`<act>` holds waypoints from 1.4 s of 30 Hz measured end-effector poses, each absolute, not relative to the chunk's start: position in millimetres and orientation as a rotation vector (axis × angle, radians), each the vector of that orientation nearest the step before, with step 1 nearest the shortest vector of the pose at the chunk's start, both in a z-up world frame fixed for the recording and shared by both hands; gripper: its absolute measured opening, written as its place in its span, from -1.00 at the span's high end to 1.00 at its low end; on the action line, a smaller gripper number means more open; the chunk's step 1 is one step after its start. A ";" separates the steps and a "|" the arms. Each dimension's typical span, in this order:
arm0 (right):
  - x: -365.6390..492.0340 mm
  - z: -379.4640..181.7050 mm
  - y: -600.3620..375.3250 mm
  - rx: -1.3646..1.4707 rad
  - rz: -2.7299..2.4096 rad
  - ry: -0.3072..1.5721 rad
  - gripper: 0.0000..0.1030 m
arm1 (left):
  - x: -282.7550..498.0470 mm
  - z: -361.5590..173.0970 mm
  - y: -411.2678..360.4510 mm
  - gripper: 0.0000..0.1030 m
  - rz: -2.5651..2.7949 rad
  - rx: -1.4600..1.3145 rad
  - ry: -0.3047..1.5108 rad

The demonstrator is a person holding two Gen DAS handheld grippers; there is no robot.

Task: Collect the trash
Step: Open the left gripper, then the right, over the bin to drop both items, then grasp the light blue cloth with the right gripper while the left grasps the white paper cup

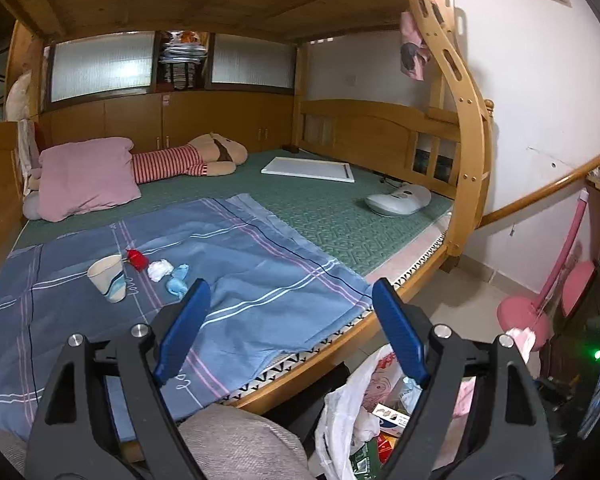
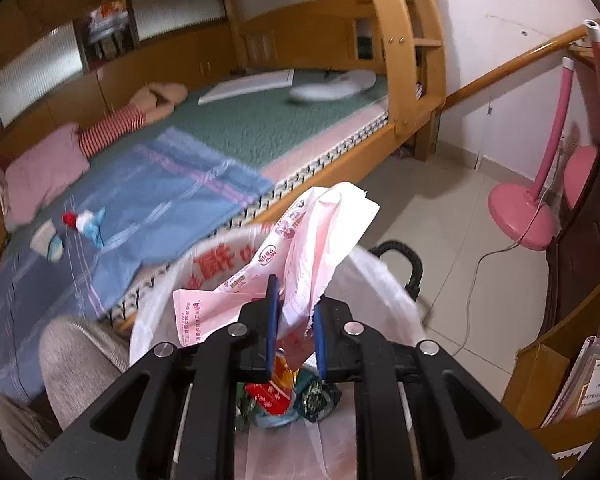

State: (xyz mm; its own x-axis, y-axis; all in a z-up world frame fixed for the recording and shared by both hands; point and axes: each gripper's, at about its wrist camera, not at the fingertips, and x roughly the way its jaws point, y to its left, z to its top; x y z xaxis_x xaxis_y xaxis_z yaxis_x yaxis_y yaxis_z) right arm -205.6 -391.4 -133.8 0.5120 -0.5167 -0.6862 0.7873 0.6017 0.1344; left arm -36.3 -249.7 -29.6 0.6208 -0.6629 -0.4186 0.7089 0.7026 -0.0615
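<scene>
On the blue striped sheet (image 1: 236,280) lie a paper cup (image 1: 108,278), a red wrapper (image 1: 136,259), a white crumpled tissue (image 1: 159,269) and a blue wrapper (image 1: 178,280). My left gripper (image 1: 292,308) is open and empty, above the bed edge, right of that trash. My right gripper (image 2: 296,312) is shut on a pink-and-white plastic wrapper (image 2: 320,232), held over the open white trash bag (image 2: 384,280) that holds several wrappers. The bag also shows in the left wrist view (image 1: 352,400). The cup (image 2: 46,240) and the small trash (image 2: 86,220) show blurred in the right wrist view.
A pink pillow (image 1: 84,178), a plush doll (image 1: 196,160), a white board (image 1: 308,169) and a white device (image 1: 398,199) lie on the green mat. A wooden bunk ladder (image 1: 466,120) stands at the bed's foot. A pink fan base (image 2: 520,216) and its cord are on the tiled floor.
</scene>
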 end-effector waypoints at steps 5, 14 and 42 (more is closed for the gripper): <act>-198.6 -133.9 -381.2 0.383 -0.835 0.648 -0.52 | -24.0 -27.3 -238.4 -0.65 -0.768 0.096 0.436; -150.9 -128.6 -379.3 0.359 -0.719 0.676 -0.53 | 28.3 -39.7 -188.0 -0.68 -0.630 0.033 0.475; 318.2 -224.1 -334.3 0.190 -0.146 1.072 -0.50 | 205.5 -151.6 -5.7 -0.70 -0.084 -0.051 0.764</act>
State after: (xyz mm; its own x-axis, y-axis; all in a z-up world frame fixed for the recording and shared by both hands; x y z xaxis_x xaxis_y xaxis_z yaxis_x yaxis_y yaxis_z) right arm 318.2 -334.3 -224.1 0.4716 -0.0266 -0.8814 0.2106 0.9740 0.0833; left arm 205.5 -5.7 -151.6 0.7193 -0.0943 -0.6883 0.0574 0.9954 -0.0765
